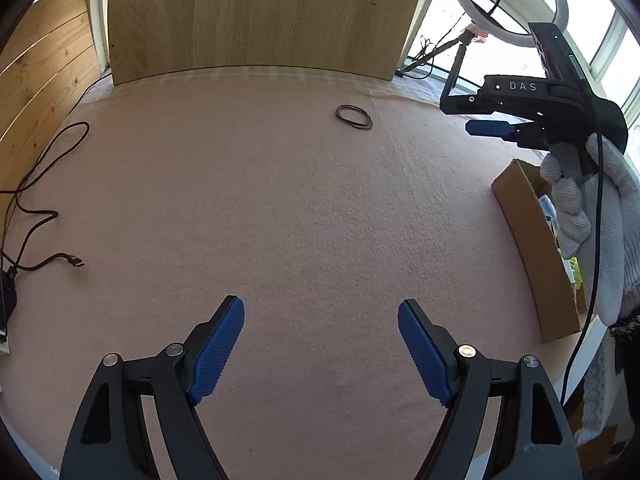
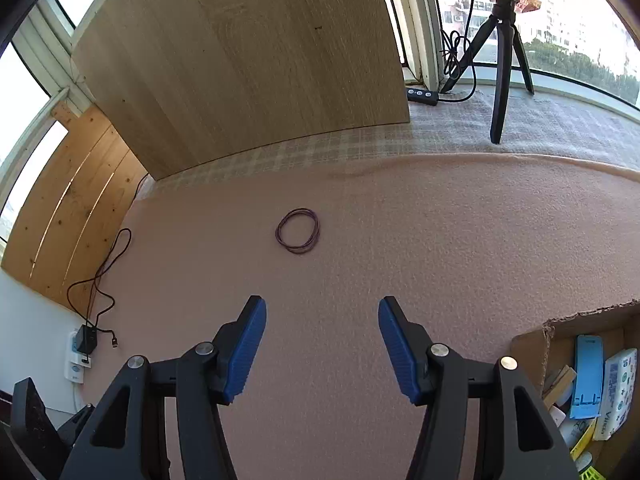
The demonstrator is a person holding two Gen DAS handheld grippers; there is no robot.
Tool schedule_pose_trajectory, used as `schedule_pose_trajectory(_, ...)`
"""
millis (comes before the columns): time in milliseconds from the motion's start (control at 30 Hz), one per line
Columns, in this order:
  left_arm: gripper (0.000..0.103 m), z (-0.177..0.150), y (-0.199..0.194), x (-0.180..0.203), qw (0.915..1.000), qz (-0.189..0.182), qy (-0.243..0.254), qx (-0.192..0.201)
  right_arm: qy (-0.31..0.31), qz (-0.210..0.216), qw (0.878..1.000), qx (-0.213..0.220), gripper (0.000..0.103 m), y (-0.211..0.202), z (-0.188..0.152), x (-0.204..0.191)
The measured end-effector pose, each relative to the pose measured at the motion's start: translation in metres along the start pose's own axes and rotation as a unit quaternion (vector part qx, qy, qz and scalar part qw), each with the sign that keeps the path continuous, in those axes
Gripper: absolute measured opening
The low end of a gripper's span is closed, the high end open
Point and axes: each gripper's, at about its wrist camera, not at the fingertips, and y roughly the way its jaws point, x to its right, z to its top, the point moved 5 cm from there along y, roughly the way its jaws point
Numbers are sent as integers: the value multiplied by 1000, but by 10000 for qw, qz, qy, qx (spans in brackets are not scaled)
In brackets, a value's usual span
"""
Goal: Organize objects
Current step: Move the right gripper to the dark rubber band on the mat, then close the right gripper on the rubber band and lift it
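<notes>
On pink felt mat [image 2: 400, 240] — rubber band loop [image 2: 298, 231], wooden board [image 2: 248, 60] behind, cardboard box [image 2: 532, 344] right

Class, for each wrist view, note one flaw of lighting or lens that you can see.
Left wrist view: the window behind the ring light is blown out white, and the wooden board's bottom edge bows. Right wrist view: black corners from the fisheye; the pink mat stays evenly lit and sharp.
</notes>
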Motion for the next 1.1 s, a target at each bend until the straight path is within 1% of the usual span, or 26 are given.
schedule_pose_trajectory(333, 82, -16, -22, -55, 9988, 171, -458, 98, 27, -327, 9987, -395, 54, 75, 42, -13)
schedule_pose_trajectory(400, 82, -19, -26, -64, 9983, 198, -527, 116, 62, -388, 9980, -500, 50, 88, 45, -13)
schedule_pose_trajectory(467, 82, -21, -28, -71, 9979, 232, -588, 118, 73, -422, 9969, -653, 41, 101, 47, -14)
schedule_pose_trajectory(533, 82, -23, -30, -78, 9975, 253, -643, 118, 96, -482, 9957, -780, 38, 112, 46, -14)
schedule_pose_trajectory(600, 82, -24, -33, -79, 9972, 272, -683, 119, 150, -491, 9953, -824, 37, 119, 45, -14)
schedule_pose_trajectory(667, 82, -25, -34, -81, 9970, 276, -709, 118, 168, -557, 9948, -838, 34, 124, 44, -14)
schedule_pose_trajectory(733, 82, -26, -36, -82, 9970, 283, -707, 121, 161, -638, 9948, -780, 33, 124, 44, -15)
schedule_pose_trajectory(800, 82, -28, -37, -81, 9970, 284, -704, 123, 139, -696, 9945, -766, 30, 125, 45, -17)
schedule_pose_trajectory(867, 82, -29, -37, -78, 9971, 271, -708, 114, 49, -816, 9937, -767, 20, 127, 46, -17)
schedule_pose_trajectory(933, 82, -29, -36, -77, 9970, 267, -720, 108, -32, -947, 9928, -729, 16, 127, 46, -18)
schedule_pose_trajectory(967, 82, -28, -35, -79, 9969, 263, -728, 103, -61, -1047, 9920, -704, 12, 127, 45, -18)
schedule_pose_trajectory(1000, 82, -29, -35, -78, 9970, 258, -725, 99, -137, -1140, 9910, -690, 10, 127, 44, -18)
schedule_pose_trajectory(1067, 82, -28, -35, -76, 9971, 242, -708, 97, -304, -1181, 9900, -712, 4, 126, 40, -22)
schedule_pose_trajectory(1100, 82, -28, -35, -75, 9972, 232, -702, 99, -346, -1165, 9900, -720, 4, 125, 38, -23)
